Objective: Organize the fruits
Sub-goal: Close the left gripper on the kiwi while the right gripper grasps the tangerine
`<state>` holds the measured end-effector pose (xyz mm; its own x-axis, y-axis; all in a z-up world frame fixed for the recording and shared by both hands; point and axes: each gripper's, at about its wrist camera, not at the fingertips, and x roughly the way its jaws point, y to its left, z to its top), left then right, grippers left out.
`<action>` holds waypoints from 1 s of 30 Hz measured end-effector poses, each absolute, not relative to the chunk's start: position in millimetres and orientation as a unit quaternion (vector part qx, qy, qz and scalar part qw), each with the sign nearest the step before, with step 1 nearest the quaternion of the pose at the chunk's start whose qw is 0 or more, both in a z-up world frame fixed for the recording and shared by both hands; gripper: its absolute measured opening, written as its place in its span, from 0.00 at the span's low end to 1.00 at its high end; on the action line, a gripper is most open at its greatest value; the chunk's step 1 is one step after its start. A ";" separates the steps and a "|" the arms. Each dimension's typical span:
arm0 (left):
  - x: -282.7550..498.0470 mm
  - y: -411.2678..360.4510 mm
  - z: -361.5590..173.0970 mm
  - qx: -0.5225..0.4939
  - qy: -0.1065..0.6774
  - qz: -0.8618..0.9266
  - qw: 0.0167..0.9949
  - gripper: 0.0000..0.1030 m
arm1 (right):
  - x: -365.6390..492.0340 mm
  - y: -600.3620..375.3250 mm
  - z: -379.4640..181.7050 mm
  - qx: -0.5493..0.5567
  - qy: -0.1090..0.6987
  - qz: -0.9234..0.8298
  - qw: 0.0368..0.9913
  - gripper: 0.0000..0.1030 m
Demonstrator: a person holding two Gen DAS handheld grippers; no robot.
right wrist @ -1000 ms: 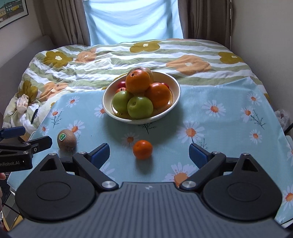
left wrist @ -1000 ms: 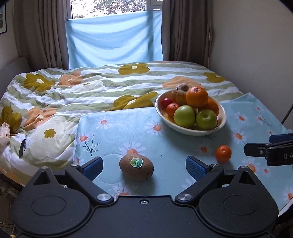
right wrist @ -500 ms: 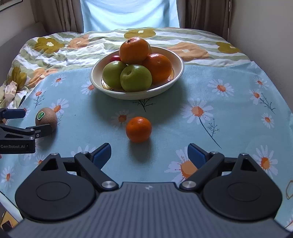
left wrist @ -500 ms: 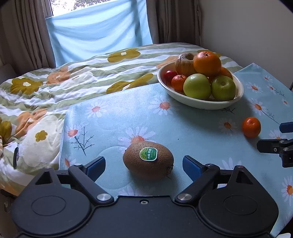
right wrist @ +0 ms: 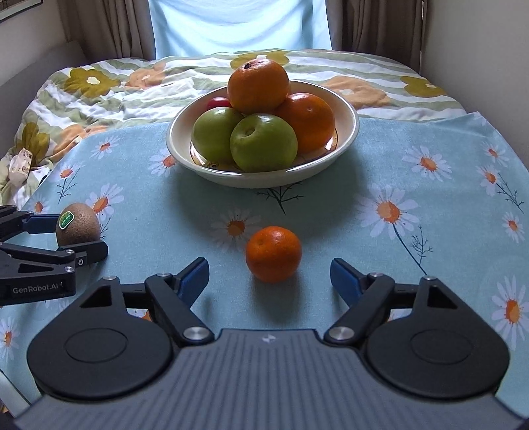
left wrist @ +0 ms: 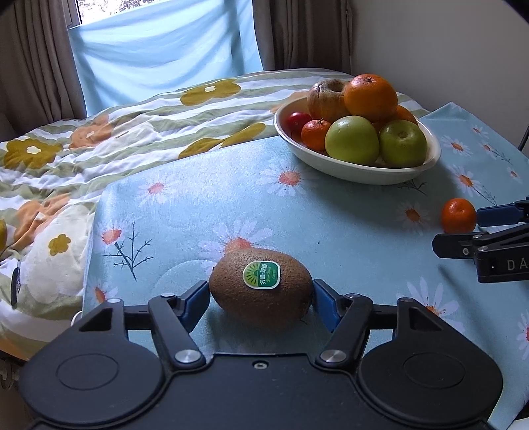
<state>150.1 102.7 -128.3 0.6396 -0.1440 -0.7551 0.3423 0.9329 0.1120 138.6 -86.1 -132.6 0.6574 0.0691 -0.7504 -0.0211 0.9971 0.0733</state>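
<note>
A brown kiwi (left wrist: 261, 287) with a green sticker lies on the daisy-print tablecloth (left wrist: 330, 231), between the blue pads of my left gripper (left wrist: 261, 292). Its jaws are closing and both pads touch the kiwi's ends. The right wrist view shows the same kiwi (right wrist: 77, 223) at far left inside the left gripper (right wrist: 66, 238). A small tangerine (right wrist: 273, 253) sits just ahead of my right gripper (right wrist: 269, 274), between its fingertips. Those jaws are closing too, but with a clear gap on each side of the fruit. A white bowl (right wrist: 264, 180) further back holds green apples, oranges and a small red fruit.
The cloth-covered table ends at a bed with a flowered quilt (left wrist: 115, 132) to the left and behind. A wall (left wrist: 446, 49) stands close on the right, and curtains (right wrist: 109, 29) frame a window at the back.
Both grippers have sunk and come closer to their fruit. The left jaws have narrowed from wide apart onto the kiwi. The right jaws have narrowed a little around the tangerine.
</note>
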 end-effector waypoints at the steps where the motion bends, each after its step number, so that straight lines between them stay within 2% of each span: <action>1: 150.1 103.7 -128.4 0.120 0.402 -0.136 0.897 0.68 | 138.6 -85.8 -132.6 0.029 0.413 0.024 0.910 0.92; 8: 146.0 104.0 -129.3 0.119 0.393 -0.131 0.902 0.66 | 141.3 -83.5 -135.2 0.021 0.408 0.022 0.913 0.92; 10: 145.6 104.9 -129.0 0.116 0.393 -0.131 0.903 0.66 | 141.4 -84.5 -136.3 0.019 0.408 0.021 0.912 0.84; 14: 144.7 105.2 -128.1 0.113 0.395 -0.134 0.902 0.65 | 141.5 -85.2 -137.0 0.016 0.406 0.018 0.914 0.82; 23: 136.4 104.7 -128.9 0.109 0.397 -0.136 0.901 0.65 | 140.4 -87.1 -136.4 0.013 0.398 0.012 0.917 0.67; 26: 133.0 105.1 -128.7 0.106 0.398 -0.135 0.901 0.65 | 140.1 -87.3 -135.7 0.015 0.396 0.014 0.918 0.61; 27: 132.0 105.2 -128.6 0.105 0.398 -0.135 0.901 0.65 | 139.8 -87.3 -135.1 0.017 0.395 0.017 0.918 0.52; 28: 130.9 105.3 -128.2 0.103 0.398 -0.135 0.901 0.65 | 139.8 -87.0 -134.5 0.017 0.394 0.020 0.919 0.49; 30: 129.8 105.4 -127.0 0.100 0.398 -0.135 0.902 0.65 | 140.2 -86.0 -134.2 0.013 0.396 0.023 0.918 0.49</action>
<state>129.8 105.4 -127.0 0.6469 -0.1644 -0.7446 0.3232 0.9436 0.0724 140.2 -86.0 -134.2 0.6849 0.0534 -0.7267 -0.0322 0.9986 0.0429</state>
